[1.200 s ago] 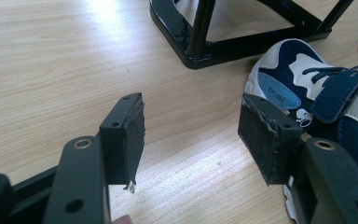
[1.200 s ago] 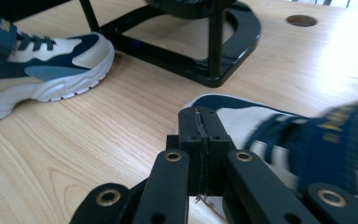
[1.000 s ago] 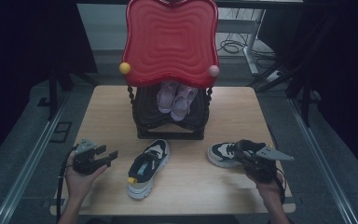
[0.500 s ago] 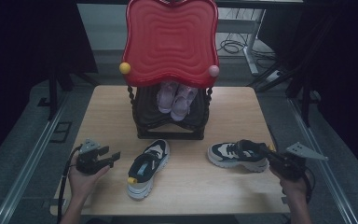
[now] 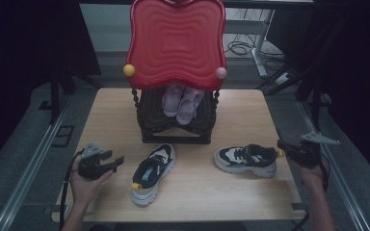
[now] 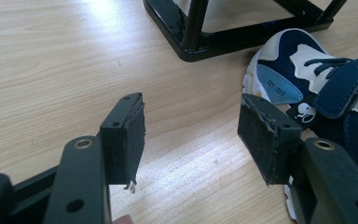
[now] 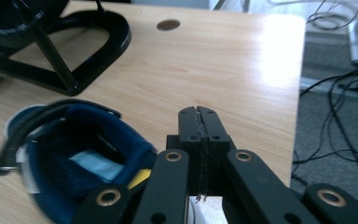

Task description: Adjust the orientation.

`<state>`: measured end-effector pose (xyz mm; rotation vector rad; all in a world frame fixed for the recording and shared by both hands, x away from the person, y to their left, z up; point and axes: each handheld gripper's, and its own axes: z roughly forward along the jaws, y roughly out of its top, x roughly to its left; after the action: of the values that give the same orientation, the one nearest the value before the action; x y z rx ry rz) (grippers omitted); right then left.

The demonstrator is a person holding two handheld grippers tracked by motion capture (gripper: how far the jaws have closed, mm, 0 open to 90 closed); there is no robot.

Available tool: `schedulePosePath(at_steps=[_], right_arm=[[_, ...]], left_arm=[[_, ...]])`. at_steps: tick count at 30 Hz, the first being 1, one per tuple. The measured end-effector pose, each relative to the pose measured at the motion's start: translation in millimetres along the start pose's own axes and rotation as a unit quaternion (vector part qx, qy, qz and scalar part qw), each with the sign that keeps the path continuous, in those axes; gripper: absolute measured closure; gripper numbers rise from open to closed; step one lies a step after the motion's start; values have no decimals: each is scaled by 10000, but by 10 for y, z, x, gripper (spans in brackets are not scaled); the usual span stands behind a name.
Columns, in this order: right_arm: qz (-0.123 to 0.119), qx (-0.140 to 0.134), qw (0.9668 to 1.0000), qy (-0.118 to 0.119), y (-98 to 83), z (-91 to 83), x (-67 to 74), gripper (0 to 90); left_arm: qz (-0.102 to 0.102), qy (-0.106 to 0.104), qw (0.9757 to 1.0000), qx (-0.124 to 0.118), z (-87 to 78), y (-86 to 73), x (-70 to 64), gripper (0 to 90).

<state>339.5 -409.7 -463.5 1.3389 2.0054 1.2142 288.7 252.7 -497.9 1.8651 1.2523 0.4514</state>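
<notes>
Two navy, white and black sneakers lie on the wooden table [image 5: 250,115]. One sneaker [image 5: 153,173] is at the front middle with its toe towards me; the other sneaker [image 5: 247,160] lies sideways to its right. My left gripper [image 5: 119,162] rests left of the first sneaker, open with nothing between its jaws. In the left gripper view, that gripper [image 6: 193,135] frames bare wood, with the sneaker [image 6: 317,93] beside the right jaw. My right gripper [image 5: 280,144] is shut and empty just behind the second sneaker's heel. The right gripper view shows that gripper [image 7: 199,116] with the heel opening [image 7: 74,158] to its left.
A black rack [image 5: 176,130] with a red wavy top [image 5: 176,43] stands at the table's back middle, holding a pair of pink shoes [image 5: 183,98]. Its base [image 6: 223,32] lies ahead of the left gripper. The table's right edge [image 5: 289,163] is under the right hand; cables lie on the floor [image 7: 335,116].
The right hand has drawn back to the right, from over the second sneaker's heel to the table's right edge. The left hand has stayed put.
</notes>
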Motion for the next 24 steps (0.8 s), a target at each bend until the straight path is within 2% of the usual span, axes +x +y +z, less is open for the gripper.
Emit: schedulePosePath(at_steps=[3,6,11,19,24], right_arm=[[91,55,9997,226,-8,98,-69,883],[48,165,9991,399,-33,159,-91,883],[71,229,9979,597,-124,172,-111,884],[14,183,9975,683,-253,98,-48,885],[-132,173,9975,675,-316,-6,44,884]], left_arm=[[-24,15,10000,-15,-11,-4,16,418],[-36,23,10000,-15,-20,-8,24,418],[-30,18,10000,-18,-20,-9,16,418],[-17,18,10000,-4,-18,-7,11,418],[-10,16,10000,8,-9,-9,9,419]])
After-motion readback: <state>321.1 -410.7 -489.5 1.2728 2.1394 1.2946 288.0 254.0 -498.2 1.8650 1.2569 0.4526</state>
